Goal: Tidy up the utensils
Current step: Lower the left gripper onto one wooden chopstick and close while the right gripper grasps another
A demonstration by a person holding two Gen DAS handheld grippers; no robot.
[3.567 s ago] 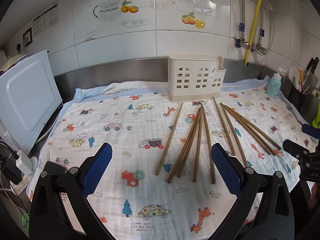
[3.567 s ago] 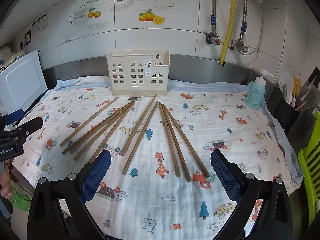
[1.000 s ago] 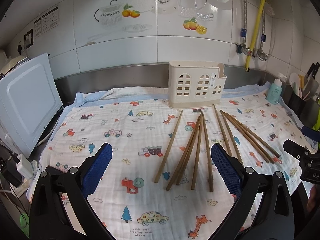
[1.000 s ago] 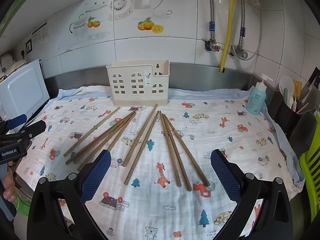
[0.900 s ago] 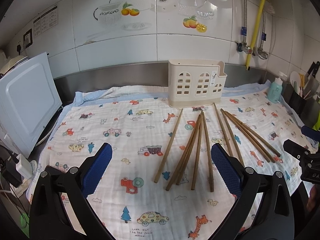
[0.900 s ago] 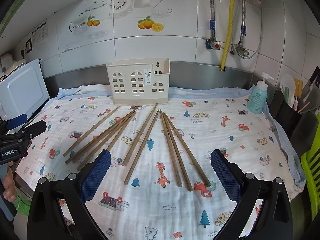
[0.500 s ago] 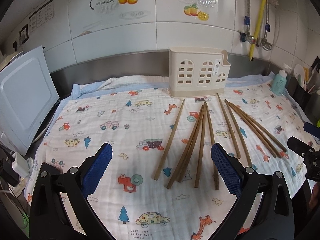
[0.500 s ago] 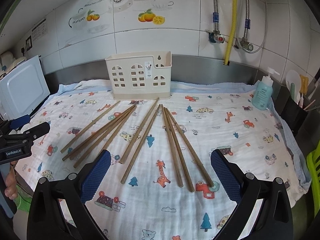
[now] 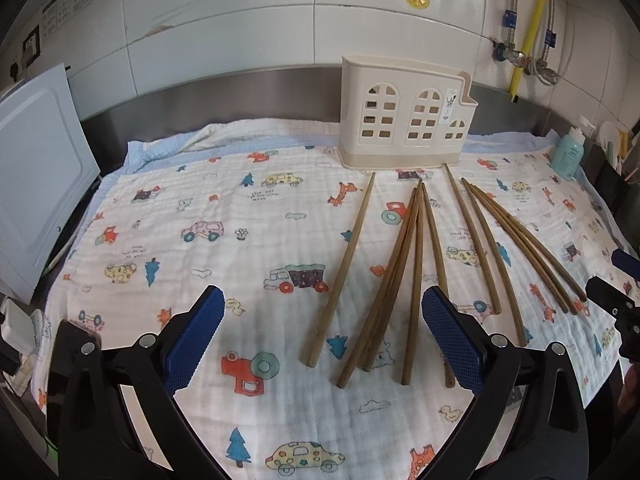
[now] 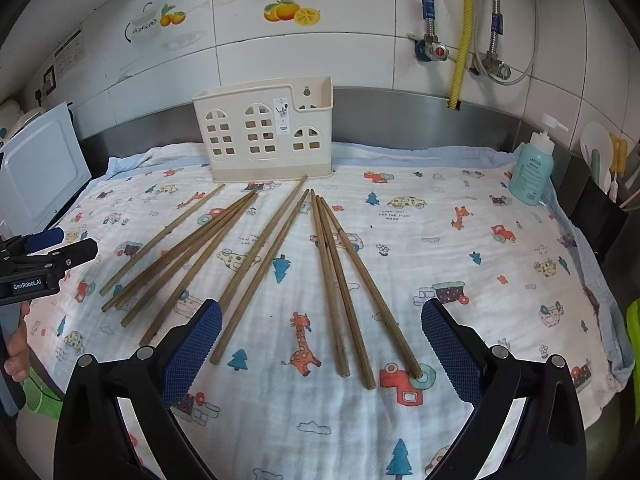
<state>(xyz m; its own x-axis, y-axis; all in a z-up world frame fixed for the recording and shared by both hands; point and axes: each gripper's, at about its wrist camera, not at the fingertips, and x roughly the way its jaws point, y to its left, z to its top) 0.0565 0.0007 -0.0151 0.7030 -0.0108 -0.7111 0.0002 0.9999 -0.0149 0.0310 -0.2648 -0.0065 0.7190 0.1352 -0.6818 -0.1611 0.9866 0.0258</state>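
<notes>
Several brown wooden chopsticks [image 9: 416,264] lie fanned out on a cartoon-print cloth [image 9: 224,240], tips pointing toward a cream plastic utensil holder [image 9: 404,114] at the back. They also show in the right wrist view [image 10: 264,248], with the holder [image 10: 264,140] behind them. My left gripper [image 9: 324,344] is open and empty, low over the near ends of the left chopsticks. My right gripper [image 10: 320,348] is open and empty, low over the near ends of the right chopsticks.
A white appliance [image 9: 36,184] stands at the left edge. A teal soap bottle [image 10: 534,168] and a black holder with kitchen tools [image 10: 600,208] stand at the right. A steel backsplash and tiled wall with pipes [image 10: 460,40] run behind.
Both grippers have moved forward and lower toward the chopsticks. The chopsticks and holder have not moved. Both grippers stay open.
</notes>
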